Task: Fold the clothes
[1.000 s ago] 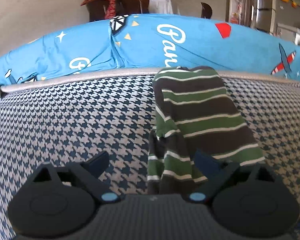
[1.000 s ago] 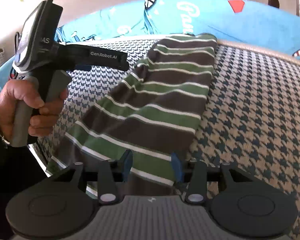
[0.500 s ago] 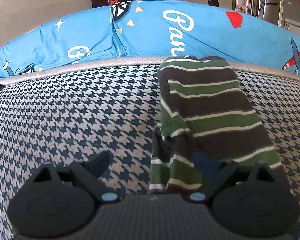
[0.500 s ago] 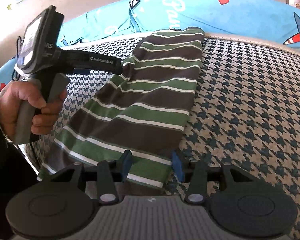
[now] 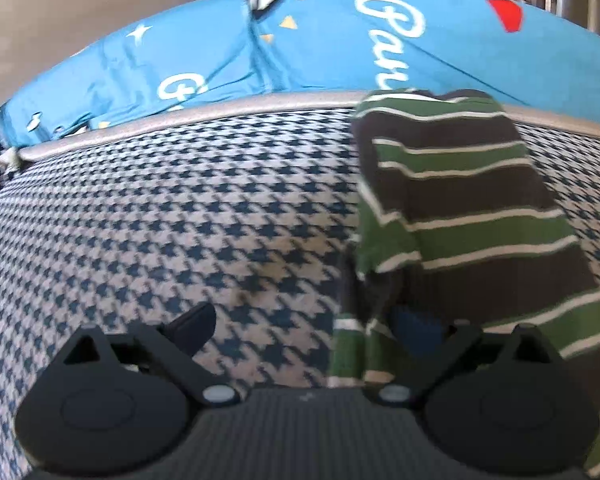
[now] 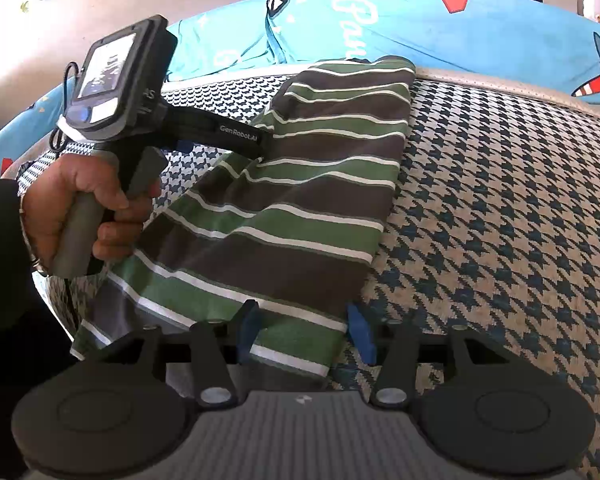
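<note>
Mostly flat, green/gray striped shirt (image 6: 308,208), folded lengthwise

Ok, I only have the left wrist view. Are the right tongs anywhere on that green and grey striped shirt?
Observer: Yes. The right tongs straddle the near hem corner of the green and grey striped shirt; the jaws are opening and the pads are not pinching.
Operator: And where do my left tongs sit from that side?
Observer: The left tongs reach the shirt's left edge about halfway along, and a hand grips their grey handle.
</note>
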`<state>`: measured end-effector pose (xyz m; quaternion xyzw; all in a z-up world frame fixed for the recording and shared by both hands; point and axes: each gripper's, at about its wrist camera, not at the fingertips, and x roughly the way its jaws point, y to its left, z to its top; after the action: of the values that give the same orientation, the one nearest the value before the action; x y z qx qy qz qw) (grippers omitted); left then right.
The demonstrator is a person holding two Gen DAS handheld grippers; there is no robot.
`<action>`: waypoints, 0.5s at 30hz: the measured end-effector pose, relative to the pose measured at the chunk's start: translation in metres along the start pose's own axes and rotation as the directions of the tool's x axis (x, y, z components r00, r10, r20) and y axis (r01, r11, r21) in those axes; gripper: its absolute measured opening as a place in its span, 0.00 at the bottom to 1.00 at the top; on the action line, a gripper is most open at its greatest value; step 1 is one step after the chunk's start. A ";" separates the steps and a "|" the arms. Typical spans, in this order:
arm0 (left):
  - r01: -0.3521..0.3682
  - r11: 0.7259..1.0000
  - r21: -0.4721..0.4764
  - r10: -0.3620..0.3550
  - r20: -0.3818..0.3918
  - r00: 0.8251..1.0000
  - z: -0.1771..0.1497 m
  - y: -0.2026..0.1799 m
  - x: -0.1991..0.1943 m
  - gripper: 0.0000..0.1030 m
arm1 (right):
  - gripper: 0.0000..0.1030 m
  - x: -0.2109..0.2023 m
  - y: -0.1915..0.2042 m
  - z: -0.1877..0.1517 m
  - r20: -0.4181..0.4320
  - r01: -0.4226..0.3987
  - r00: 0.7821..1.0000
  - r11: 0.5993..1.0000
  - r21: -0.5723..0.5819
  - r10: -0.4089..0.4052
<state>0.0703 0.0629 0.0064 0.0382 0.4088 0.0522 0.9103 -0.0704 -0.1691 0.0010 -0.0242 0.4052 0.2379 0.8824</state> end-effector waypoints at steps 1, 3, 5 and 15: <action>-0.010 1.000 -0.014 0.010 -0.003 1.000 -0.001 0.003 0.001 0.98 | 0.49 0.000 0.000 0.000 0.000 0.000 1.000 1.000 -0.002 0.000; -0.030 0.999 -0.042 0.029 -0.010 1.000 -0.002 0.010 0.002 1.00 | 0.50 0.000 0.000 0.000 0.001 -0.001 1.000 1.000 -0.002 0.001; -0.035 0.997 -0.075 0.034 -0.018 0.999 -0.004 0.017 0.003 1.00 | 0.51 0.000 -0.001 0.000 0.000 -0.004 1.000 1.000 -0.001 0.004; -0.059 0.989 -0.135 0.056 -0.028 0.998 -0.006 0.032 0.002 1.00 | 0.53 0.001 0.000 -0.002 0.002 -0.006 1.000 1.000 -0.021 0.006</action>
<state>0.0648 0.0954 0.0048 -0.0128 0.4141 0.1067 0.9038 -0.0715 -0.1694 -0.0008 -0.0319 0.4021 0.2445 0.8818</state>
